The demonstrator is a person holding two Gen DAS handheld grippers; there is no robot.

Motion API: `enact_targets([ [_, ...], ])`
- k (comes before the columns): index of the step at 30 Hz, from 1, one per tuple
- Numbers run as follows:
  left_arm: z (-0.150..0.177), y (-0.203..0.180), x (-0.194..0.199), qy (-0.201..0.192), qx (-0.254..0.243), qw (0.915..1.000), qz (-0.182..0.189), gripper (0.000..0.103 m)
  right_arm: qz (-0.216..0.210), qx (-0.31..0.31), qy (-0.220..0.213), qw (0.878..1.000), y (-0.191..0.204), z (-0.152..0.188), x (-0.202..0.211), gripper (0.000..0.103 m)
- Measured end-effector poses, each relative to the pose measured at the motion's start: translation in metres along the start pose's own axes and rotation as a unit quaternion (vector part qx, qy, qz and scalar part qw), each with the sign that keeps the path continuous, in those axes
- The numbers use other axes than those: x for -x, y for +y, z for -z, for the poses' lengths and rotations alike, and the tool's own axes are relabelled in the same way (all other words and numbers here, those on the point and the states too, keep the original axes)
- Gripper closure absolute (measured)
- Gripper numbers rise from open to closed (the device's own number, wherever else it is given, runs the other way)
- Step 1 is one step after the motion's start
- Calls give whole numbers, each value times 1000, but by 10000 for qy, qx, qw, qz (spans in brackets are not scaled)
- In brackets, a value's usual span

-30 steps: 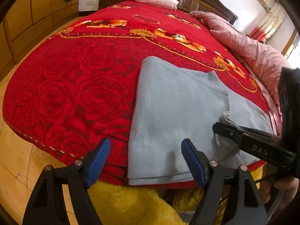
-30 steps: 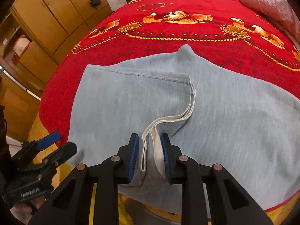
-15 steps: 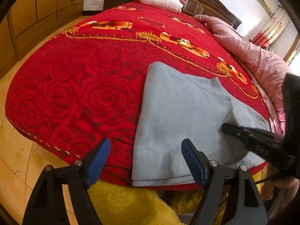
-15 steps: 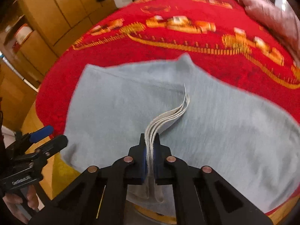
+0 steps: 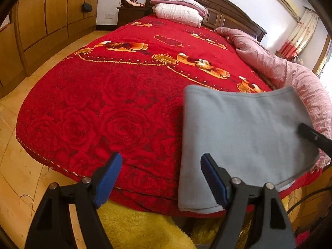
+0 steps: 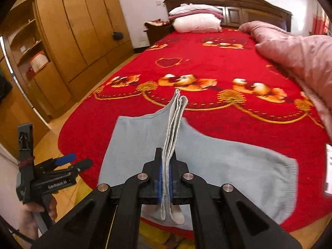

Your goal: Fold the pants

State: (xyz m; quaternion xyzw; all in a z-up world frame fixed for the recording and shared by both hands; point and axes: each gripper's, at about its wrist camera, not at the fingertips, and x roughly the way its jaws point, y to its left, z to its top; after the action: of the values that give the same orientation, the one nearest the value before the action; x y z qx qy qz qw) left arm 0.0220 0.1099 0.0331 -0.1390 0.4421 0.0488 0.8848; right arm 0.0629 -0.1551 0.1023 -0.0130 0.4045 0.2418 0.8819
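Grey pants (image 5: 238, 130) lie folded on the near end of the red bed (image 5: 116, 95); they also show in the right wrist view (image 6: 217, 166). My right gripper (image 6: 165, 178) is shut on a stack of their layered edges and holds that stack lifted, so the cloth rises as a sheet above the bed. Its dark finger shows at the right edge of the left wrist view (image 5: 313, 137). My left gripper (image 5: 159, 176) is open and empty, off the bed's near edge to the left of the pants; it also shows in the right wrist view (image 6: 68, 160).
A pink quilt (image 6: 294, 47) runs along the bed's right side. Pillows (image 6: 197, 22) lie at the headboard. Wooden wardrobes (image 6: 72, 27) line the left wall. A yellow fluffy rug (image 5: 134, 228) lies on the wooden floor below the bed's near edge.
My right gripper closed on the pants' layered edge and lifted it up, raising the cloth. My left gripper stayed open and drew back to the left.
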Motion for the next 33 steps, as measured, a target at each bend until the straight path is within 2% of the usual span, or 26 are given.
enact_targets([
  [6,0,-14,-2,46,-172,9998,56,22,316,-173,23,9993,-32,4,23,97],
  [18,-8,-55,2,-59,-736,9969,259,22,762,-988,-211,9920,-102,22,58,97],
  [25,-11,-97,-16,42,-1258,9910,444,22,983,-1238,284,9870,-137,50,21,97],
  [31,-10,-135,-44,122,-1853,9817,430,22,1146,-1337,610,9825,-155,71,-8,97],
  [33,-10,-141,-54,183,-1927,9803,406,22,1172,-1396,681,9809,-162,75,-10,93],
])
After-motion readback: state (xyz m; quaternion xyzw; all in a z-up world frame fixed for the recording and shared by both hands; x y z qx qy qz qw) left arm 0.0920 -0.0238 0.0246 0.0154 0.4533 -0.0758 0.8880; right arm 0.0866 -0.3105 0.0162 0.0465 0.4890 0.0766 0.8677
